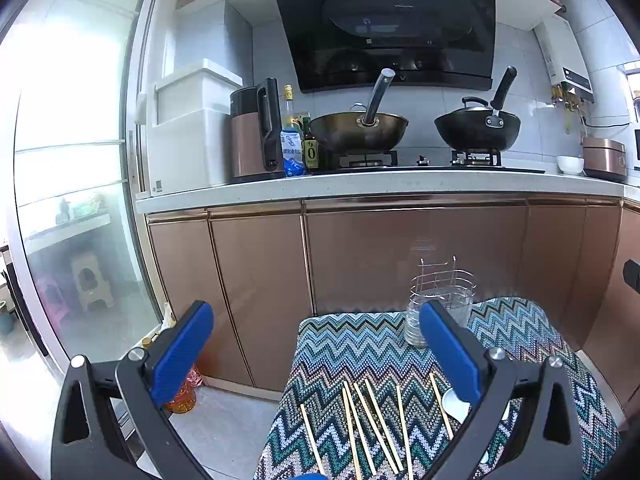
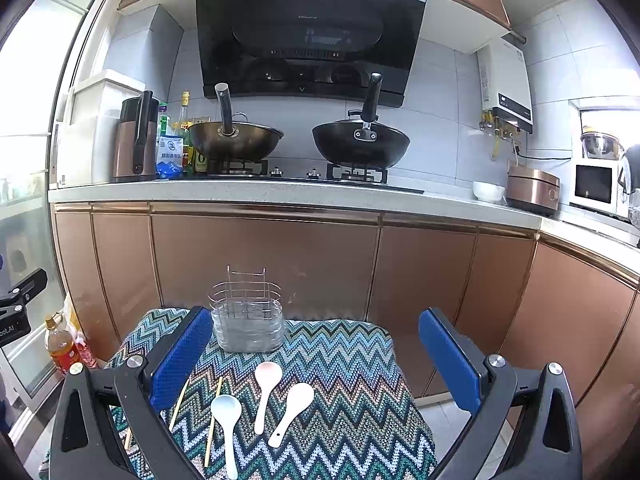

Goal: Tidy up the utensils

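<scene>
Left wrist view: the left gripper (image 1: 316,344) hangs with its blue pads (image 1: 182,354) spread wide and nothing between them, above the near left part of a stool covered in a zigzag cloth (image 1: 360,344). Bamboo chopsticks (image 1: 372,428) lie loose on the cloth in a rough fan, ends pointing away from the camera, some crossing each other. Just right of them a white spoon (image 1: 456,402) shows partly behind the right finger; how much of it lies there is hard to tell. At the far side of the cloth stands a wire rack (image 1: 444,300) in a clear tray, half hidden by the same finger. Behind it run copper cabinet doors (image 1: 400,252), and on the counter two woks (image 1: 360,130) sit on the stove.

Right wrist view: the right gripper (image 2: 316,354) is also spread wide and empty, over the near edge of the cloth (image 2: 352,360). Three spoons lie between its fingers: a pale blue spoon (image 2: 227,424) on the left, a pink spoon (image 2: 265,392) in the middle, a white spoon (image 2: 292,412) on the right, bowls pointing toward the rack (image 2: 248,320). Two chopsticks (image 2: 213,420) lie left of the spoons, one near the left finger. An oil bottle (image 2: 60,346) stands on the floor at left.
</scene>
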A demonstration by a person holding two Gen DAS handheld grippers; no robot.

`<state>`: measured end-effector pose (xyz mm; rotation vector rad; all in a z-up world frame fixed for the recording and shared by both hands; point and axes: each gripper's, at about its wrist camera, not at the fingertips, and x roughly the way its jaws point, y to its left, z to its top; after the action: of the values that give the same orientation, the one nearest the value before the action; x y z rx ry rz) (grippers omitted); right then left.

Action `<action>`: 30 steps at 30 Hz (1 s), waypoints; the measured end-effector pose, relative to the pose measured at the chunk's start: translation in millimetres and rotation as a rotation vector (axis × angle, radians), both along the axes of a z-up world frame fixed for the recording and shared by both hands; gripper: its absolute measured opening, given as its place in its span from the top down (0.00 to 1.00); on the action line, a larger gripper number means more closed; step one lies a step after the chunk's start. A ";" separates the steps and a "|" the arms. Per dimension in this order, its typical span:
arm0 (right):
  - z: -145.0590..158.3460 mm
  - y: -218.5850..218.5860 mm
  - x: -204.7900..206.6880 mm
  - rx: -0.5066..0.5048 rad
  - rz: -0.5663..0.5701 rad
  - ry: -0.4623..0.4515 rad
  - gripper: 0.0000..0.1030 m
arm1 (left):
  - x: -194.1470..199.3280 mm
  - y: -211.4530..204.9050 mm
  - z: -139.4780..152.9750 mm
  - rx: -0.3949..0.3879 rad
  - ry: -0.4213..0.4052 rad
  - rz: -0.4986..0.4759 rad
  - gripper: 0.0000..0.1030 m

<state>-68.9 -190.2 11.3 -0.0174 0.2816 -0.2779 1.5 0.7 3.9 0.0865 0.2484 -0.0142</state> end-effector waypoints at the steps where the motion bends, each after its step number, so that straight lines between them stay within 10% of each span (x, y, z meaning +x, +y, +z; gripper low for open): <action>1: 0.5 -0.8 -0.2 0.000 -0.001 0.000 0.00 | 0.2 -0.3 0.5 0.000 0.000 -0.001 0.00; 30: 22.6 -2.8 -4.0 -0.017 -0.007 -0.082 0.00 | 0.8 -6.8 20.7 -0.064 -0.012 -0.019 0.00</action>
<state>-72.8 -193.0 33.9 -0.0218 0.1976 -0.2875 2.3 -6.1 24.6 0.0248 0.2352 -0.0407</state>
